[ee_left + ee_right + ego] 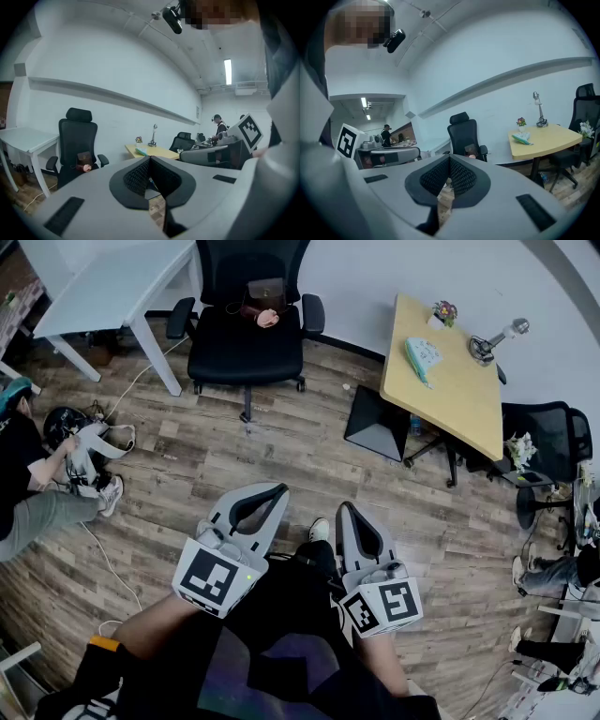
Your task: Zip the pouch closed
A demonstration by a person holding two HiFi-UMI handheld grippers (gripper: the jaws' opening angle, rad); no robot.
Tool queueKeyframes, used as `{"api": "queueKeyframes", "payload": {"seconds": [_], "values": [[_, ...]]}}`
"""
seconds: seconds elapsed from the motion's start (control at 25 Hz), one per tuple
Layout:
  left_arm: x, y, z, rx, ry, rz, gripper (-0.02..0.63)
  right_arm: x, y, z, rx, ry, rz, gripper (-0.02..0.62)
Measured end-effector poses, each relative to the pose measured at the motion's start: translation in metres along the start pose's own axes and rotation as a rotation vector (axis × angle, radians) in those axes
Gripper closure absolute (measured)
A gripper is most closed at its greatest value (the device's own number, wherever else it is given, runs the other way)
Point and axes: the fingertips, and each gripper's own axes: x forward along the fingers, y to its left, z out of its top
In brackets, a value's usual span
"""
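A pale teal pouch lies on the yellow wooden table across the room; it also shows small in the left gripper view and the right gripper view. My left gripper is held at waist height over the wood floor, far from the table, with its jaws together and nothing between them. My right gripper hangs beside it, jaws also closed and empty. Both point roughly level toward the far wall.
A black office chair with a brown bag on its seat stands ahead. A white table is at the back left. A person sits on the floor at left beside cables. A black box stands by the yellow table.
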Motion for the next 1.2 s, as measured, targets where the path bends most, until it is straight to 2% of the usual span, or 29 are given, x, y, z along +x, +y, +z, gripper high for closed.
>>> {"api": "queueKeyframes", "payload": {"seconds": [0.4, 0.68, 0.92, 1.2], "values": [[-0.002, 0.001, -0.001, 0.002, 0.002, -0.003, 0.595, 0.001, 0.002, 0.001, -0.007, -0.002, -0.004, 0.586], [0.005, -0.011, 0.007, -0.003, -0.013, -0.047, 0.595, -0.009, -0.009, 0.012, 0.031, -0.026, -0.044, 0.586], [0.038, -0.031, 0.015, 0.004, -0.007, -0.094, 0.595, -0.024, -0.044, 0.018, 0.034, -0.026, -0.095, 0.586], [0.095, -0.064, 0.032, 0.044, 0.012, -0.113, 0.595, -0.031, -0.114, 0.032, 0.052, -0.053, -0.122, 0.586]]}}
